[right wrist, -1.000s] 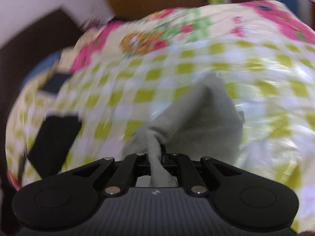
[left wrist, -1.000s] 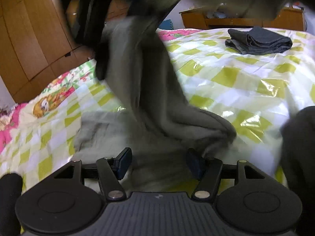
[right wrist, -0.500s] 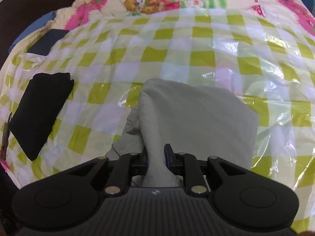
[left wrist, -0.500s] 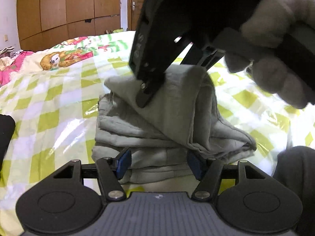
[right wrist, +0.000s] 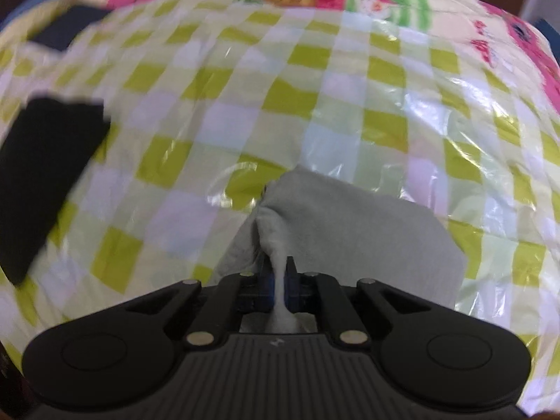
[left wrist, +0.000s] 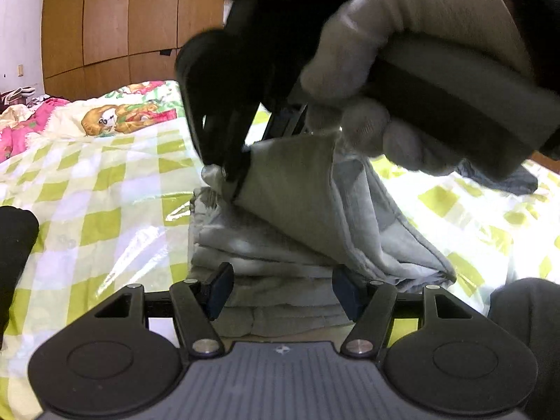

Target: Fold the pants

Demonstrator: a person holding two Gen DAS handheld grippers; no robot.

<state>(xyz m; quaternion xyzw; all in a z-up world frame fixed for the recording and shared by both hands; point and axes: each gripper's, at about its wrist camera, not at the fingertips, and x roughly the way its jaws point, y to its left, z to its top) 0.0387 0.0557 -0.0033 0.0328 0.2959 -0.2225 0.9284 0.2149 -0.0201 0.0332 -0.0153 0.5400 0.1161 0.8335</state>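
The grey pants (left wrist: 280, 245) lie folded in several layers on the green-checked bed cover (left wrist: 105, 189). My left gripper (left wrist: 281, 288) is open, its blue pads on either side of the near edge of the stack, holding nothing. My right gripper (right wrist: 279, 281) is shut on a pinched edge of the pants' top layer (right wrist: 350, 241). In the left wrist view the right gripper (left wrist: 229, 175) comes down from above in a gloved hand (left wrist: 402, 70) and holds that top layer lifted and slanted over the stack.
A black garment (right wrist: 45, 175) lies on the bed at the left, and also shows in the left wrist view (left wrist: 14, 245). A dark folded garment (left wrist: 507, 180) lies at the right. Another dark cloth (left wrist: 525, 332) is near right. Wooden wardrobes (left wrist: 105, 28) stand behind.
The right gripper has swung the hanging pants end down and over the stack, forming another layer. It now sits lower and closer. The left gripper stayed open at the near edge.
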